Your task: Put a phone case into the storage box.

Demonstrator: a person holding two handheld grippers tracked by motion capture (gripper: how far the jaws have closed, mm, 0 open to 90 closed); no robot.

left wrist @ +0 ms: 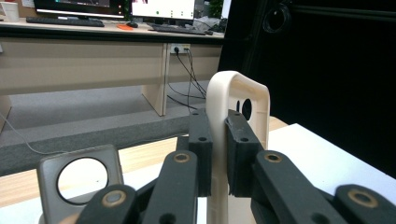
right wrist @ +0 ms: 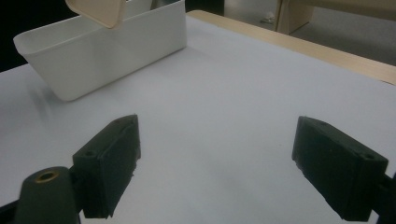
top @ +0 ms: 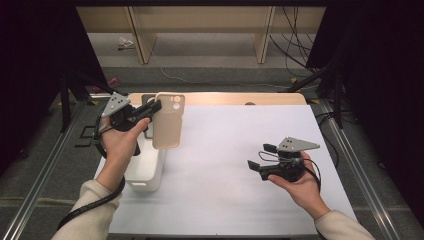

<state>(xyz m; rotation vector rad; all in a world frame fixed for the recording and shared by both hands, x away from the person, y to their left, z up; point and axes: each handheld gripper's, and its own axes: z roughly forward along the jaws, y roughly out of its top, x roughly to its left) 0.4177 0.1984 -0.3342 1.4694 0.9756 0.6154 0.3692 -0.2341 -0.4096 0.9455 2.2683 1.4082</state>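
My left gripper (top: pixel 152 107) clamps a beige phone case (top: pixel 168 121) upright above the white bin (top: pixel 146 170), whose contents I can't make out. My right gripper (top: pixel 260 156) hangs spread over the white table (top: pixel 235 150).

Two black hand-held grippers, left one (top: pixel 150 108) and right one (top: pixel 259 156), each topped by a grey three-cornered plate behind the blocky black jaws; brass-coloured pivot pins on the jaw arms, black trailing cables, cream sleeves (top: pixel 90 212) at the wrists
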